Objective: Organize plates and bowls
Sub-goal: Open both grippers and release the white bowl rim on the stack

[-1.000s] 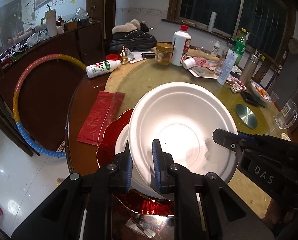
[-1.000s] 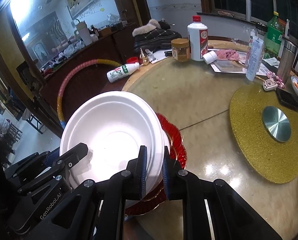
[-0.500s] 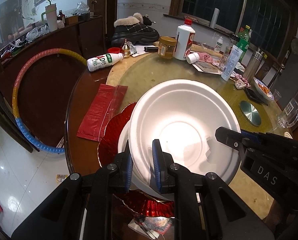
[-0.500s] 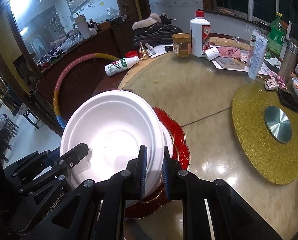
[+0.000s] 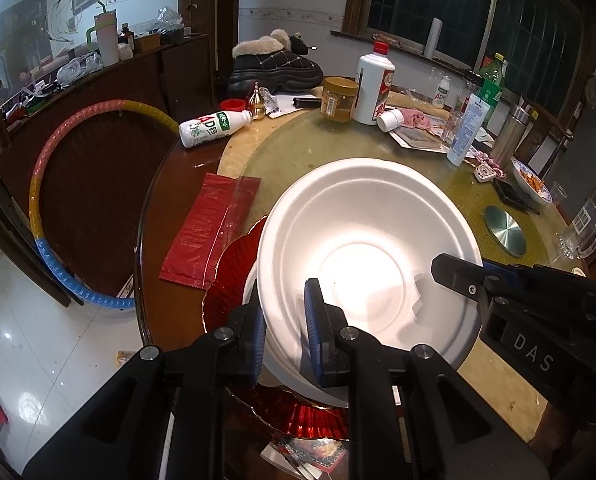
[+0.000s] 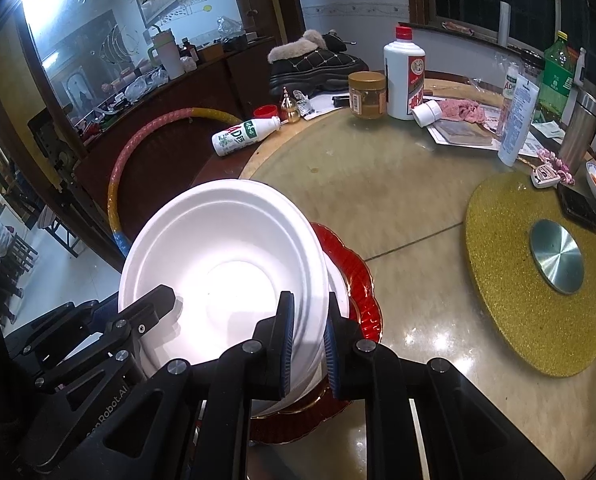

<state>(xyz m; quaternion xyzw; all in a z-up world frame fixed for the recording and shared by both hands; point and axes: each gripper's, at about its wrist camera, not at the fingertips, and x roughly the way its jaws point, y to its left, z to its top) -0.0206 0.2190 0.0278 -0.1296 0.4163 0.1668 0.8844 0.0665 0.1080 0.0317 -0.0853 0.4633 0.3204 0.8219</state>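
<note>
Here, both grippers clamp one white foam bowl [image 5: 362,264] at opposite points of its rim: the left gripper [image 5: 283,334] pinches the near-left edge between its blue pads, and the right gripper [image 6: 308,344] grips the near-right edge the same way. Held tilted, the bowl sits just above a second white bowl [image 6: 340,300], which rests on a red scalloped plate [image 6: 362,280] at the near edge of the round desk [image 6: 398,200].

Judging by its thin, moulded wall, the bowl is very light and only fairly stiff; it looks likely to flex or crease under a hard squeeze, and a small notch is already missing from its rim beside the right gripper's tip. The rolled rim appears the safest hold, being the firmest part, and two opposed grips should stop it twisting. Its surface seems smooth, so a shallow pinch could slip.

Beyond the bowl lie a red packet [image 5: 209,232], a tipped milk bottle [image 5: 211,128], a jar [image 6: 368,94] and a tall white bottle [image 6: 404,76]; a gold mat [image 6: 510,280] sits to the right.
</note>
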